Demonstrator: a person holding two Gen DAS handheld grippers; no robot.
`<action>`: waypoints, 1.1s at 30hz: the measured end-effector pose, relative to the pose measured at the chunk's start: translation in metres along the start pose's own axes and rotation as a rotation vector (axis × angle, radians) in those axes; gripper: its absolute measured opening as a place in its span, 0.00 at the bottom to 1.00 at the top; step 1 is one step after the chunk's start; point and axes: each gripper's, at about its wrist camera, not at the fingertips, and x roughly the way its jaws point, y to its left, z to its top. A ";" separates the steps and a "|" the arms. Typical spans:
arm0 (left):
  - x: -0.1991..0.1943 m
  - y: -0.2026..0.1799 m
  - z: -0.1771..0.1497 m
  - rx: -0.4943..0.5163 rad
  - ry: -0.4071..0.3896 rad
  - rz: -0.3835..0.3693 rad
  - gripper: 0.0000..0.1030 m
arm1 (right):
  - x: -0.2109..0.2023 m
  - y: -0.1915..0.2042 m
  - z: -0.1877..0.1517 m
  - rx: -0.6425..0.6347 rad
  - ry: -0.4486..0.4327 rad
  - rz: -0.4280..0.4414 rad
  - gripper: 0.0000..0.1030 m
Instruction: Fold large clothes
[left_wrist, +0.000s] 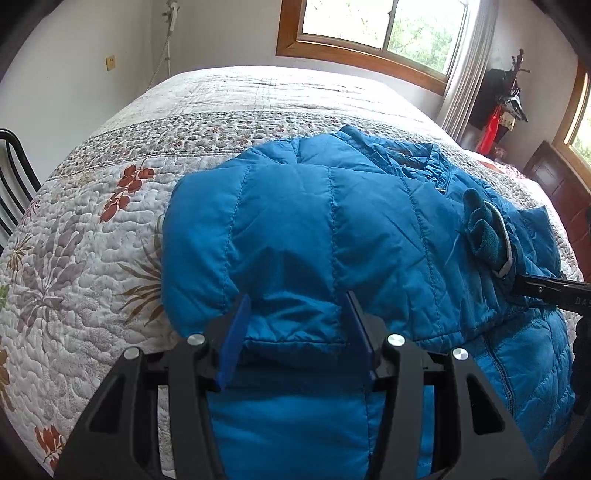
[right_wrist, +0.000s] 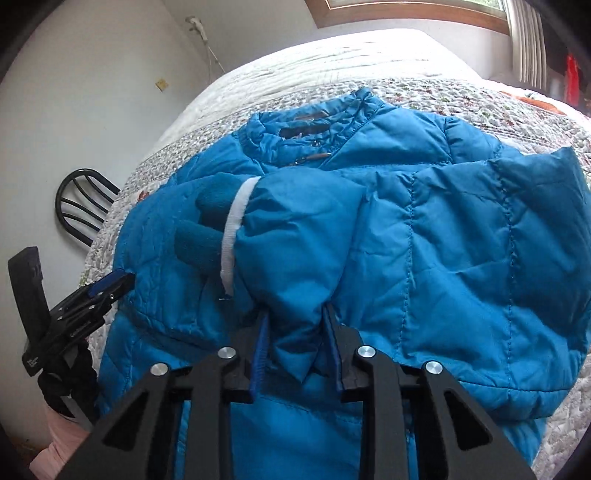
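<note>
A blue quilted puffer jacket (left_wrist: 332, 221) lies spread on the bed, collar toward the far side (right_wrist: 295, 129). In the left wrist view my left gripper (left_wrist: 295, 304) straddles a puffy fold at the jacket's near edge, and the fabric fills the gap between its blue pads. From the right wrist view the left gripper (right_wrist: 122, 282) sits at the jacket's left edge. My right gripper (right_wrist: 295, 314) is shut on a bunched piece of a sleeve. That sleeve's teal fleece cuff (right_wrist: 207, 229) with a white band lies across the jacket front. The right gripper (left_wrist: 517, 284) reaches in beside the cuff (left_wrist: 484, 232).
A floral quilted bedspread (left_wrist: 110, 240) covers the bed, with open quilt left of and beyond the jacket. A black metal chair (left_wrist: 14, 177) stands at the bed's left side. A window (left_wrist: 369, 29), curtain and coat stand (left_wrist: 509, 99) are behind, and dark wooden furniture (left_wrist: 554, 177) at right.
</note>
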 end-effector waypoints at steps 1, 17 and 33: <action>-0.002 -0.001 0.000 -0.002 -0.004 -0.001 0.49 | -0.005 -0.002 0.000 0.001 -0.009 0.021 0.19; 0.009 -0.020 -0.002 0.033 0.008 -0.011 0.50 | -0.025 -0.052 -0.003 0.153 0.013 -0.029 0.28; -0.003 -0.028 -0.003 0.041 -0.001 -0.001 0.55 | -0.011 0.040 0.008 -0.253 -0.094 -0.352 0.44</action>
